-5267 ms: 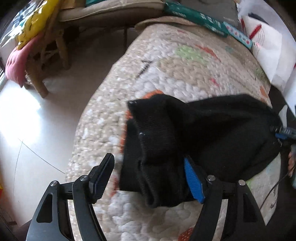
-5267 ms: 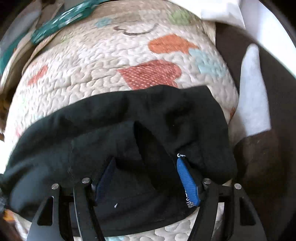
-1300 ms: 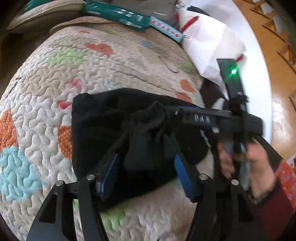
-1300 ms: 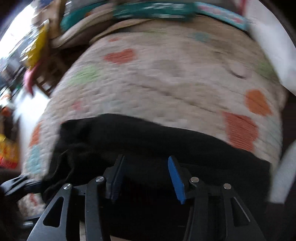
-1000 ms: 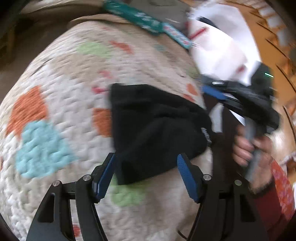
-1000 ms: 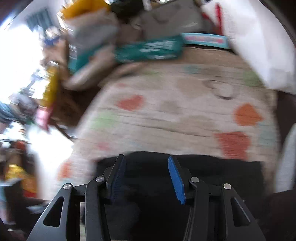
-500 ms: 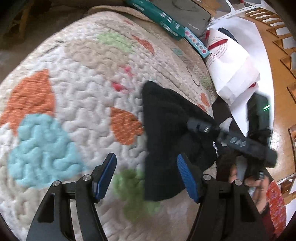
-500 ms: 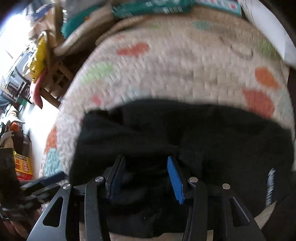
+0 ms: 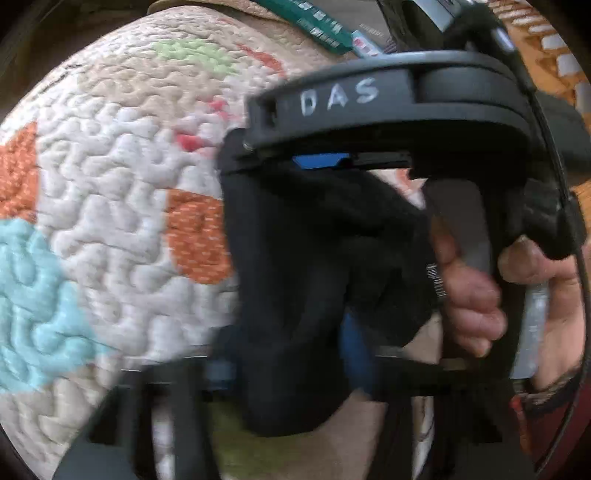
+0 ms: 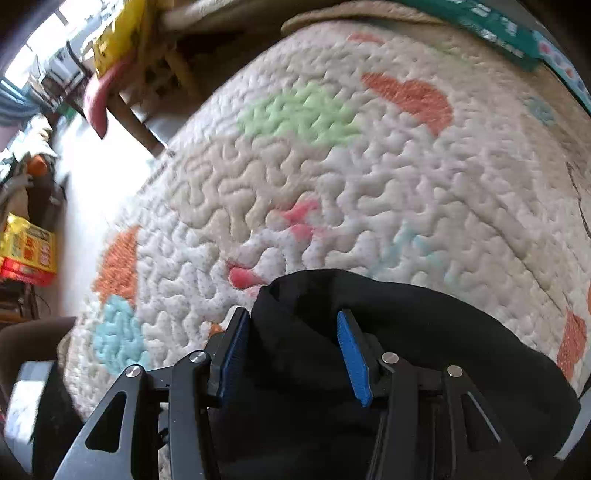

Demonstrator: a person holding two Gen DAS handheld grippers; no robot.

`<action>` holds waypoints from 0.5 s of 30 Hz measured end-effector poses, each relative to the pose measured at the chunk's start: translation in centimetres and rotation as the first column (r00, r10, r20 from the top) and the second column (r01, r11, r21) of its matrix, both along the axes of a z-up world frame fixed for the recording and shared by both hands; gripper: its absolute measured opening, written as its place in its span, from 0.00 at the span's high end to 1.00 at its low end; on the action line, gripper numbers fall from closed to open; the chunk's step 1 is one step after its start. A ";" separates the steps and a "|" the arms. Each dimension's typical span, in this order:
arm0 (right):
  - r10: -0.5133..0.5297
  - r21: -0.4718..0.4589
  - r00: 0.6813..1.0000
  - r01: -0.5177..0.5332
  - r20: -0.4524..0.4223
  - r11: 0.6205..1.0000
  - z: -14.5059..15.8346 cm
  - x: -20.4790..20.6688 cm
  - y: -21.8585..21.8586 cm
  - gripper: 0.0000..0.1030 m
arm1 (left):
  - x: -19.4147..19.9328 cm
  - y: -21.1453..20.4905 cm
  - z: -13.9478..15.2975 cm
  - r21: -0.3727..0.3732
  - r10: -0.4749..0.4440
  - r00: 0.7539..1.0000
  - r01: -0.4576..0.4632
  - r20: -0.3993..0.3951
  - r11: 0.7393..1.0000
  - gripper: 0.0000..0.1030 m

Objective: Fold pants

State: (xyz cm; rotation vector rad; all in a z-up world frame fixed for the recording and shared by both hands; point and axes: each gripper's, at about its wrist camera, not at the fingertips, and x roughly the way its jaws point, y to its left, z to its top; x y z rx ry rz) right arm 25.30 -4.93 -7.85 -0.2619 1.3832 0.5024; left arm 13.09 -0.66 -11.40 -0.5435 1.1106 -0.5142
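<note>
So the left tool [image 9: 291, 365] was angled down at the near edge of the folded black pants [image 9: 314, 258] with its blue pads clamped tight on a fold of the cloth, while the right tool [image 10: 295, 354] pointed almost straight down over the pants' far corner, jaws closing with black fabric bunched between the blue pads, though they hadn't clearly pinched it yet. In the left wrist view the right tool's black frame with "DAS" on it filled the upper right, and the person's right hand [image 9: 476, 295] was wrapped round its handle. Honestly that view was pretty smeared, so the left tool's fingers were mostly a dark blur and half buried in cloth, and the near part of the pants was cut off behind the tool in the right wrist view. The pants sat on a puffy quilted cover [image 10: 332, 184] with orange, green and blue patches; a green box [image 10: 491, 26] lay at its far edge, with a wooden chair [image 10: 147, 92] and bright pale floor [image 10: 99, 177] off to the left
</note>
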 end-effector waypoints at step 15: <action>-0.018 0.035 0.999 0.017 0.049 0.999 1.9 1.3 5.4 0.84 | 1.0 7.3 -0.2 -0.050 0.167 0.980 -0.173 -0.105 0.984 0.85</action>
